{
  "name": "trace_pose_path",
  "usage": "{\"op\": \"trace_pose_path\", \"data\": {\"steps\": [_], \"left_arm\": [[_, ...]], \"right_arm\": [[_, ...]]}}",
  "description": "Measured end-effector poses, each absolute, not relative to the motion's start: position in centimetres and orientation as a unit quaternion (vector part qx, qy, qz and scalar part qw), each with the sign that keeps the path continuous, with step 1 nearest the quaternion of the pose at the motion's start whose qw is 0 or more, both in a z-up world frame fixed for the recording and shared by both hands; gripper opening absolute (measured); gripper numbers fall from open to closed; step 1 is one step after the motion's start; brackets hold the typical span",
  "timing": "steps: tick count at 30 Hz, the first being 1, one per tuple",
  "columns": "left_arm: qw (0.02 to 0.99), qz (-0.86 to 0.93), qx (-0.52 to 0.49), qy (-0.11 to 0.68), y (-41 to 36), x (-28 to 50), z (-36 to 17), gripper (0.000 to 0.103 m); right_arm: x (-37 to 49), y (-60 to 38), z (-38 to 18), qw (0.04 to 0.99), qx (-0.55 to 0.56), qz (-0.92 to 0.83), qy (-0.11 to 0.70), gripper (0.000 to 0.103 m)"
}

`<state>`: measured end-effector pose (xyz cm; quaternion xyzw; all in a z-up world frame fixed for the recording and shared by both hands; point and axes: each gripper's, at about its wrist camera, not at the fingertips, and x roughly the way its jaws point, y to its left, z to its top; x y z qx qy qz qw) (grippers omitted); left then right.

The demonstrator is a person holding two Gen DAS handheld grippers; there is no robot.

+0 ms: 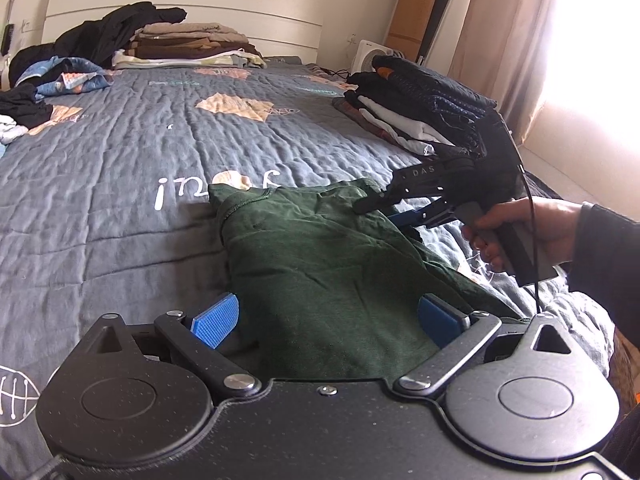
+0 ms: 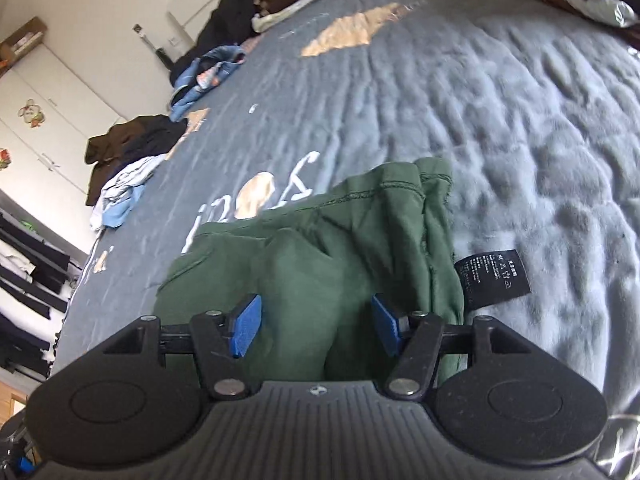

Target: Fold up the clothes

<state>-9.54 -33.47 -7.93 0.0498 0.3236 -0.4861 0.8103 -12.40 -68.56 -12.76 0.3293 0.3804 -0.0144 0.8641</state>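
Dark green cotton garment, partly folded, lies at the near edge of the grey quilted bedspread; wide bare quilt beyond it. Its near hem is hidden under both tools. Left gripper is spread wide over the cloth, pinching nothing. Right gripper likewise parted, pads clear of fabric.

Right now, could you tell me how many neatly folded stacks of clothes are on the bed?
2: one stack against the headboard, one stack by the bed's window-side edge. Loose heaps elsewhere may hide more.
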Motion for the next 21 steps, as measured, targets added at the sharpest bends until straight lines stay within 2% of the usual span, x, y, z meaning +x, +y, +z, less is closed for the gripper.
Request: {"op": "trace_pose_path", "data": {"steps": [7,13,19,20,21], "left_arm": [[0.811,-0.485,0.047,0.324,-33.3,-9.5,-7.8,0.097],[0.811,-0.487,0.045,0.322,-33.2,-9.6,-7.6,0.097],[0.813,-0.486,0.04,0.319,-33.1,-9.5,-7.3,0.097],[0.813,-0.485,0.039,0.32,-33.1,-9.4,-7.3,0.097],[0.813,-0.484,0.039,0.321,-33.1,-9.3,-7.3,0.097]], "right_arm": [[-11.8,-66.2,-9.8,0.879,0.326,0.037,0.346,0.063],[-10.9,-64.4,-8.9,0.883,0.283,0.059,0.369,0.064],[-11.1,-65.6,-11.7,0.866,0.276,0.011,0.417,0.066],[-11.4,-65.7,-11.7,0.868,0.285,0.015,0.407,0.065],[-11.7,-65.7,-11.6,0.87,0.294,0.017,0.396,0.056]]}}
